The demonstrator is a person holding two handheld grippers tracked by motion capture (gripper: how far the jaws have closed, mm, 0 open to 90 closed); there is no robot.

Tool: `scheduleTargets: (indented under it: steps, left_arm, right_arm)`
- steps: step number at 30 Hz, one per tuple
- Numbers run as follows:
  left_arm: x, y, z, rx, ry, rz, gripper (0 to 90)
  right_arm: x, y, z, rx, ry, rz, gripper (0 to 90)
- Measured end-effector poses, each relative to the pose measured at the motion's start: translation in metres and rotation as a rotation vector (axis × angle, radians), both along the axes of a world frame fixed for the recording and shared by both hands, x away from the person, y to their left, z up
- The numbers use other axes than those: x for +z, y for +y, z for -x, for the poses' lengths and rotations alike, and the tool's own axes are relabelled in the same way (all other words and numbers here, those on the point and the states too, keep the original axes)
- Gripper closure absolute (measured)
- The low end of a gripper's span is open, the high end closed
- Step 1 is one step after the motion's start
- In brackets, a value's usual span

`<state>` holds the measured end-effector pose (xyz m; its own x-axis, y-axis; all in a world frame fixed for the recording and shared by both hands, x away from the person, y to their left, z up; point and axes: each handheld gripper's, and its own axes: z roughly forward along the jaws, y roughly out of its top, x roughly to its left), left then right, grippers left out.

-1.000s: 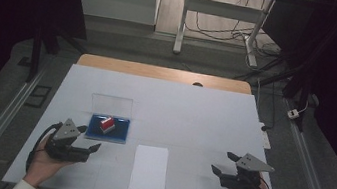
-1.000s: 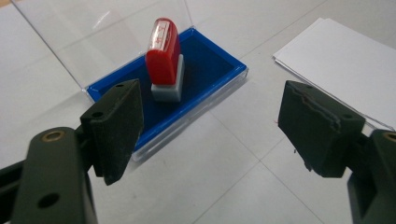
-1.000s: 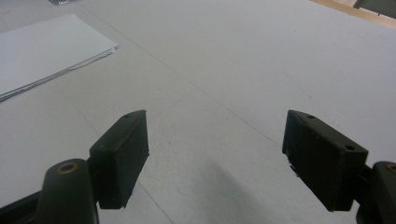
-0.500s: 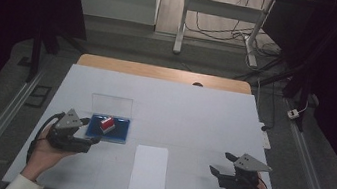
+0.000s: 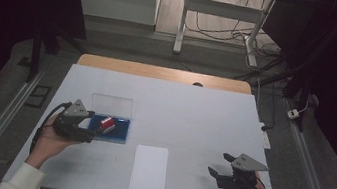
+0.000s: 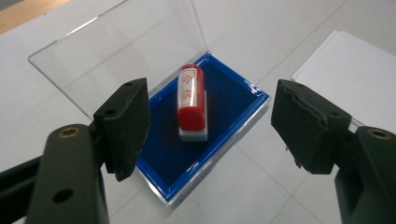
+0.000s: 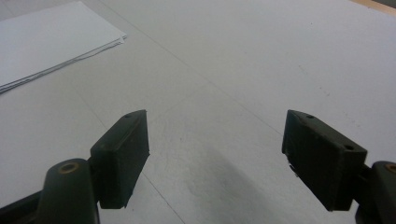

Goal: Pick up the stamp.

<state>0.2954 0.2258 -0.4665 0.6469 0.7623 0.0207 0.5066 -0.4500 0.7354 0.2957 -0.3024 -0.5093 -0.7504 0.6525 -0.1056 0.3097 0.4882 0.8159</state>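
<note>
A red stamp [image 6: 191,100] with a white base lies on its side in a blue-lined case [image 6: 233,102]. The case's clear lid [image 6: 121,51] stands open behind it. My left gripper [image 6: 215,119] hovers just before the case, open. Its jaws have just been closing a little, and the stamp sits ahead of them untouched. In the high view the left gripper [image 5: 92,134] is at the left edge of the case [image 5: 119,135], with the stamp [image 5: 108,124] just beyond it. My right gripper [image 5: 215,175] rests open at the table's right front, over bare surface [image 7: 219,154].
A stack of white paper [image 5: 150,170] lies at the table's front middle, between the two hands, and it also shows in the left gripper view [image 6: 355,70] and the right gripper view [image 7: 46,37]. The white table [image 5: 194,113] ends in a wooden strip at the back.
The left hand has moved forward and right, up to the case's left edge. Its jaws look slightly narrower. The right hand has stayed put.
</note>
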Motion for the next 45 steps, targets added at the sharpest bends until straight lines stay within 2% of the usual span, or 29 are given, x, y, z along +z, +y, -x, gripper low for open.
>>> scheduleTargets:
  steps: [4,9,16,21,23,27,35,38,45]
  left_arm:
    - [-0.001,-0.002,-0.007,-0.007,0.021,-0.024,28.5]
    - [-0.001,-0.007,-0.02,-0.003,0.052,-0.033,30.4]
    - [-0.005,-0.017,-0.031,0.014,0.075,-0.066,34.3]
    - [-0.009,-0.022,-0.037,0.019,0.088,-0.081,38.2]
    - [-0.011,-0.022,-0.038,0.02,0.094,-0.083,40.6]
    - [-0.013,-0.025,-0.039,0.015,0.102,-0.095,43.2]
    - [-0.014,-0.024,-0.04,0.015,0.11,-0.087,53.2]
    - [-0.014,-0.025,-0.04,0.009,0.116,-0.077,55.4]
    - [-0.019,-0.025,-0.043,0.006,0.132,-0.084,59.5]
  right_arm:
    - [0.0,0.0,0.0,0.0,-0.004,0.005,22.5]
    - [0.0,0.0,0.0,-0.004,-0.007,0.009,22.6]
    - [-0.001,0.002,0.0,-0.003,-0.003,0.019,22.6]
    - [-0.001,0.002,0.002,0.01,-0.023,0.019,23.5]
    - [-0.001,0.003,0.003,0.009,-0.022,0.038,23.5]
    - [-0.002,0.003,0.002,0.008,-0.021,0.048,23.5]
    - [-0.002,0.003,0.002,0.01,-0.019,0.049,23.5]
    - [-0.002,0.004,0.003,0.01,-0.018,0.043,23.5]
    - [-0.002,0.004,0.003,0.011,-0.021,0.052,23.5]
